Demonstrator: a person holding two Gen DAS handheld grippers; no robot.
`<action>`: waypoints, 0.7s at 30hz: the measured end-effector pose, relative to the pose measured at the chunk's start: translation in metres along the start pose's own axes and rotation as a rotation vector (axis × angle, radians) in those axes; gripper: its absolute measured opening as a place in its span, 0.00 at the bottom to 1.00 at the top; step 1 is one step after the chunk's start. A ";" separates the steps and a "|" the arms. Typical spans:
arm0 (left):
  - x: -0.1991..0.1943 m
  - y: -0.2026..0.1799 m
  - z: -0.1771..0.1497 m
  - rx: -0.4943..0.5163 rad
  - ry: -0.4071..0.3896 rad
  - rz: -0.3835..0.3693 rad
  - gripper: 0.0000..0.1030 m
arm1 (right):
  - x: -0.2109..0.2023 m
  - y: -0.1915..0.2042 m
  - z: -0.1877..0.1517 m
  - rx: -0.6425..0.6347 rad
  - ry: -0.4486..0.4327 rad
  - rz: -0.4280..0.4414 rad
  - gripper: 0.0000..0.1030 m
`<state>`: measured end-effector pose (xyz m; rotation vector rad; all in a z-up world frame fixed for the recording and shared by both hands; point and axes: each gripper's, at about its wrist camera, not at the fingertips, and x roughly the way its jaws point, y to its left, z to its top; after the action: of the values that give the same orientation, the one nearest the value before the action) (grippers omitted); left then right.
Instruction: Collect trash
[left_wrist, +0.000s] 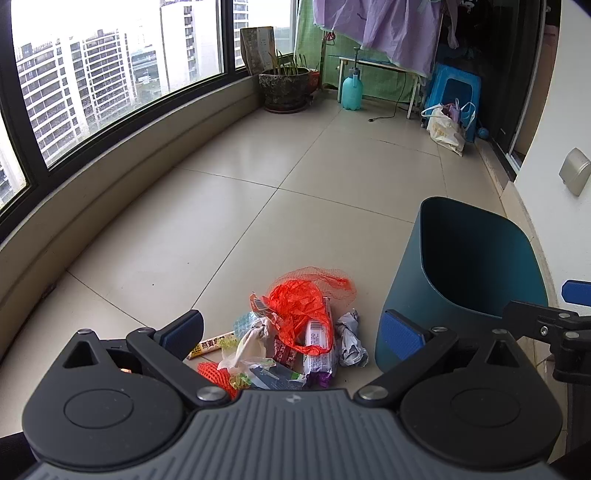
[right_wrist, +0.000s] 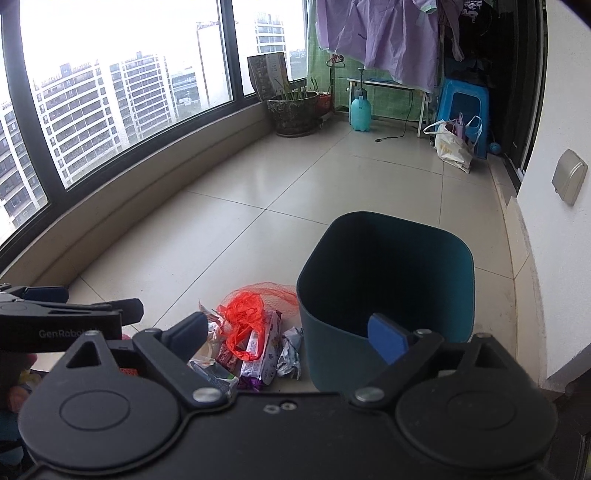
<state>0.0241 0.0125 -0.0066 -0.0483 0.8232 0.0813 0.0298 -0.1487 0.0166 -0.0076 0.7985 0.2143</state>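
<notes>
A pile of trash lies on the tiled floor: an orange net bag (left_wrist: 301, 301) (right_wrist: 243, 314), snack wrappers (left_wrist: 319, 347) (right_wrist: 260, 354), crumpled paper (left_wrist: 351, 339) (right_wrist: 290, 350) and a yellow bar wrapper (left_wrist: 212, 345). A dark teal bin (left_wrist: 465, 280) (right_wrist: 384, 288) stands upright just right of the pile. My left gripper (left_wrist: 291, 332) is open and empty above the pile. My right gripper (right_wrist: 295, 334) is open and empty, its right finger in front of the bin; it also shows at the right edge of the left wrist view (left_wrist: 546, 321).
A curved window wall runs along the left. A plant pot (left_wrist: 284, 86), a teal spray bottle (left_wrist: 351, 90), a blue stool (left_wrist: 456, 90) and a white bag (left_wrist: 445, 127) stand at the far end. A white wall (left_wrist: 554, 147) is close on the right.
</notes>
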 end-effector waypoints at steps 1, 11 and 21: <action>0.003 -0.001 0.002 -0.001 0.005 0.004 1.00 | 0.004 -0.002 0.004 -0.003 0.014 0.011 0.91; 0.059 0.006 0.033 -0.011 0.124 0.088 1.00 | 0.024 -0.053 0.036 -0.016 0.001 -0.039 0.91; 0.192 0.034 0.068 -0.040 0.337 0.095 1.00 | 0.067 -0.183 0.021 0.194 0.106 -0.330 0.91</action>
<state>0.2004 0.0613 -0.1021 -0.0618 1.1608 0.1825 0.1257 -0.3128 -0.0299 0.0321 0.9077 -0.1780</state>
